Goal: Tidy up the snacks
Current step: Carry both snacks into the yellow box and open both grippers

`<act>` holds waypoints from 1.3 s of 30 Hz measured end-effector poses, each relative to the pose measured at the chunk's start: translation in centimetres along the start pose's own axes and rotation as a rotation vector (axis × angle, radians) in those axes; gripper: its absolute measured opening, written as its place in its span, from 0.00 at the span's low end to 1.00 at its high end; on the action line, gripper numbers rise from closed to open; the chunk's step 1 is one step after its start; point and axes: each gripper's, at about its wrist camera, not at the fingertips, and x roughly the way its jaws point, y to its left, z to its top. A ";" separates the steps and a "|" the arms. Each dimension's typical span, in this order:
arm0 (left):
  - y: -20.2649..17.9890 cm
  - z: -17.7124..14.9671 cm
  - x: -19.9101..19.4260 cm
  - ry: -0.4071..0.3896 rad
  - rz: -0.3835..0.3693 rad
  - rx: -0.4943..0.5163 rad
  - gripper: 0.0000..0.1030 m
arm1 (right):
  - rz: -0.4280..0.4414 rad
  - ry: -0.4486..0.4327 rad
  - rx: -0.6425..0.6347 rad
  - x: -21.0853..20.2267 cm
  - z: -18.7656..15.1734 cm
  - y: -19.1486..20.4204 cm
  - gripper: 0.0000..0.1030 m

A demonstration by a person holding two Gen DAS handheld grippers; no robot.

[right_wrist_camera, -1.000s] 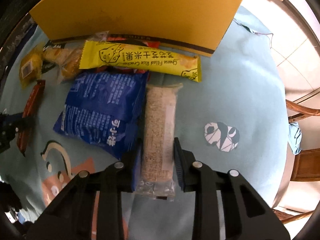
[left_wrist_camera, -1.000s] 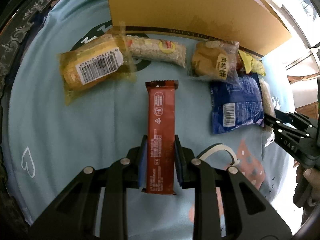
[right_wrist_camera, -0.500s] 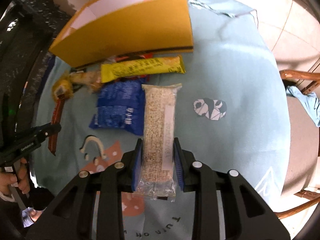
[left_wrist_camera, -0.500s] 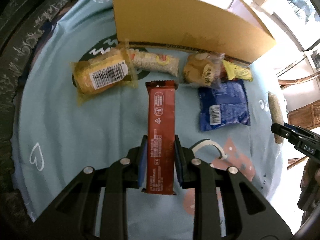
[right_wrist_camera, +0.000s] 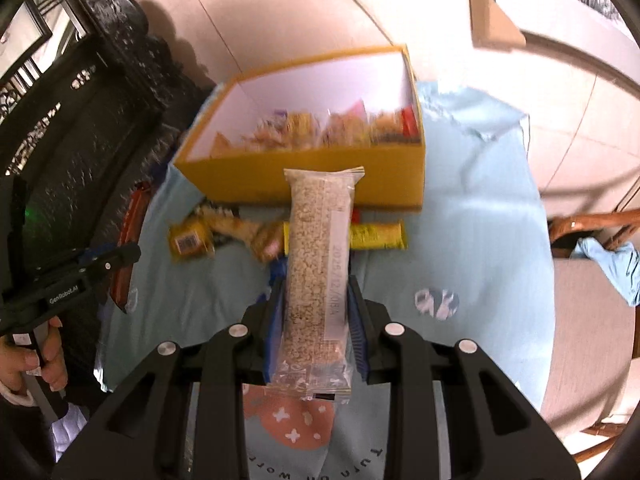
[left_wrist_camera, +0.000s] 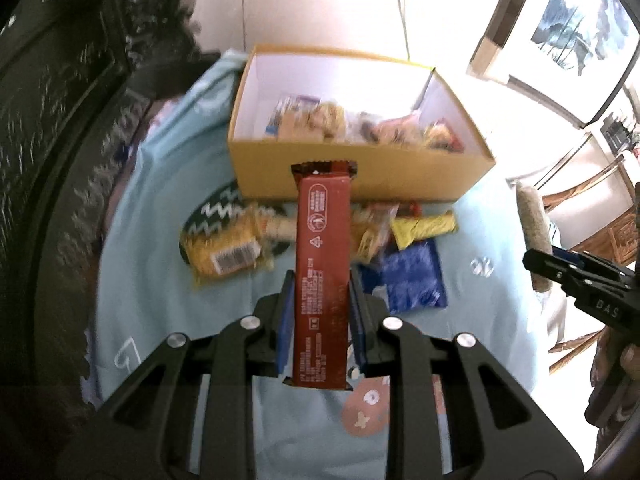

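Note:
My left gripper (left_wrist_camera: pixel 322 292) is shut on a long red-brown snack bar (left_wrist_camera: pixel 323 264) and holds it in the air in front of the yellow cardboard box (left_wrist_camera: pixel 360 168). My right gripper (right_wrist_camera: pixel 318 300) is shut on a clear pack of puffed grain bar (right_wrist_camera: pixel 318 264), also lifted, in front of the same box (right_wrist_camera: pixel 312 172). The box holds several snacks. The right gripper with its grain bar (left_wrist_camera: pixel 534 224) shows at the right of the left wrist view. The left gripper with the red bar (right_wrist_camera: pixel 130 240) shows at the left of the right wrist view.
On the light blue tablecloth (left_wrist_camera: pixel 160 280) in front of the box lie a yellow cake pack (left_wrist_camera: pixel 224 252), a yellow bar (left_wrist_camera: pixel 424 226), a blue packet (left_wrist_camera: pixel 412 280) and other wrapped snacks. A dark carved cabinet (right_wrist_camera: pixel 72 128) stands left. A wooden chair (right_wrist_camera: pixel 592 232) stands right.
Both grippers have risen and pulled back with their bars. The box interior and its snacks have come into view. The snacks on the cloth now look farther away.

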 end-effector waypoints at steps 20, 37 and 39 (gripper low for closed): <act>-1.3 10.7 1.3 -0.098 -0.014 0.026 0.24 | 0.022 -0.136 0.015 2.4 10.4 0.7 0.29; 0.4 17.0 9.4 -0.054 -0.002 -0.023 0.66 | -0.139 -0.094 0.097 10.6 15.9 -1.4 0.62; 0.9 16.3 8.9 -0.085 0.049 -0.020 0.71 | -0.179 -0.149 0.084 9.9 15.3 -1.5 0.63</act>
